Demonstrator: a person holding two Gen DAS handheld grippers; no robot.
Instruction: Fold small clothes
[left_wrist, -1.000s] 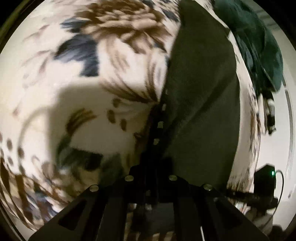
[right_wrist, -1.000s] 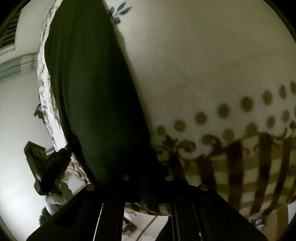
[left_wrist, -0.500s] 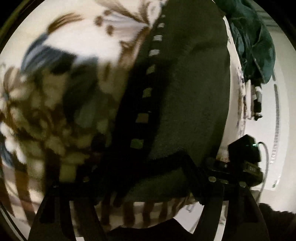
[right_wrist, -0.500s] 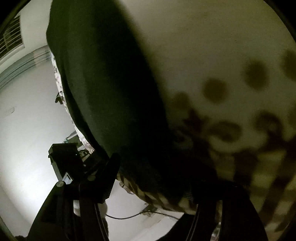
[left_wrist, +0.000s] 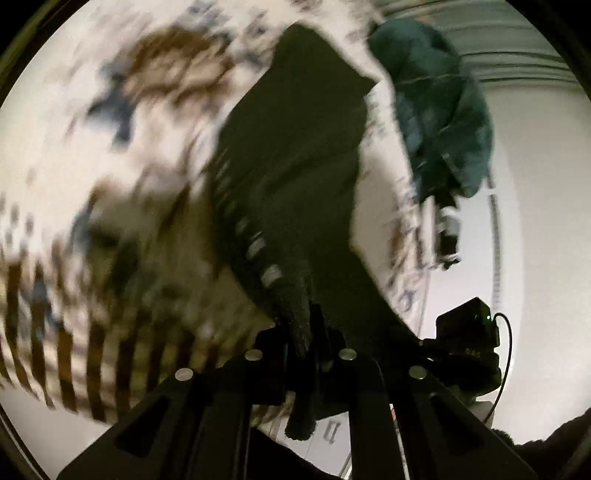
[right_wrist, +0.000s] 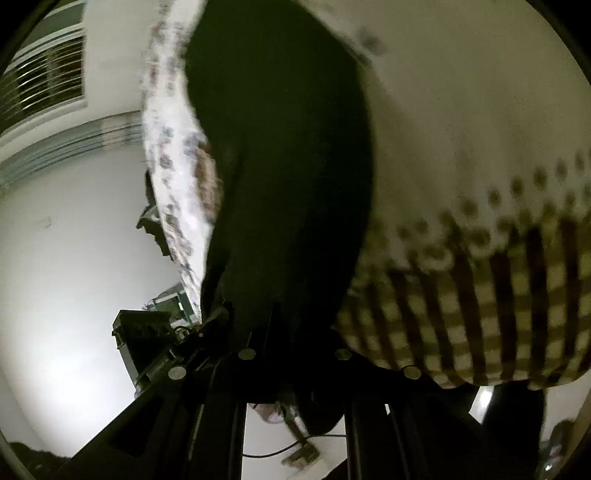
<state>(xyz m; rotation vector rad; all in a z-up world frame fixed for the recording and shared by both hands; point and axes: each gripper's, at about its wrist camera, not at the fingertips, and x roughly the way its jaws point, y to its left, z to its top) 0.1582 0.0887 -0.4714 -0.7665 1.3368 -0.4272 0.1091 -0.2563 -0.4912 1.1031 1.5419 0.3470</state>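
Note:
A dark green garment (left_wrist: 295, 177) with a row of pale dashes along one edge lies on a floral bedspread (left_wrist: 110, 147). My left gripper (left_wrist: 301, 332) is shut on its near edge, and a fold of cloth hangs down between the fingers. In the right wrist view the same garment (right_wrist: 288, 166) fills the middle, and my right gripper (right_wrist: 295, 332) is shut on its near edge. The garment's near end is lifted off the bed between the two grippers.
A teal garment (left_wrist: 439, 122) is heaped at the far right of the bed. The bedspread's striped border (right_wrist: 480, 314) hangs over the near edge. The other gripper's black body shows at each view's side (left_wrist: 465, 343). White wall and a window (right_wrist: 40, 85) lie beyond.
Both grippers opened at the garment's near edge, then closed on it. They have now lifted it and pulled back, so the bed looks farther away.

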